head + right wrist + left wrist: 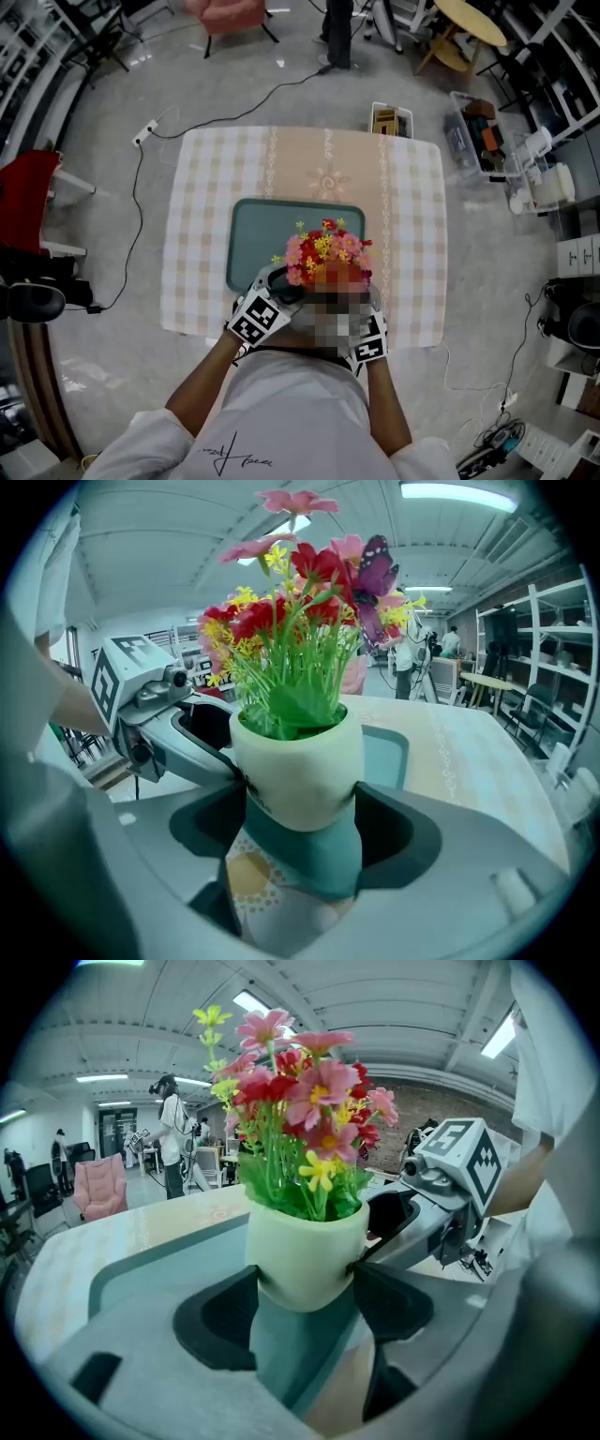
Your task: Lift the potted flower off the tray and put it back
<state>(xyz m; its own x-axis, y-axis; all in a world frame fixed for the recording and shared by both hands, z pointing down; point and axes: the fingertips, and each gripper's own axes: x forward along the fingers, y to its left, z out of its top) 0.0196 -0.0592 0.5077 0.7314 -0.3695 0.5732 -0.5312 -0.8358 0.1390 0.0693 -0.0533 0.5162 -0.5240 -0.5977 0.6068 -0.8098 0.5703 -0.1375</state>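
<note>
Both grippers are on the potted flower (305, 1246) right now. My left gripper (302, 1290) has its jaws squeezed on the pale pot from one side, and my right gripper (300, 803) is clamped on it from the other. The pot hangs in the air just above the near edge of the tray (251, 234) (in the right gripper view I can see the tray rim and the tablecloth (202, 187) under its base). My take for setting it back: move both hands together toward the tray's middle so neither pad slides on that rounded wall. Hold the pot upright, because the blooms look top-heavy. Lower until the base sits flat, and only then let the jaws go, both at once.
</note>
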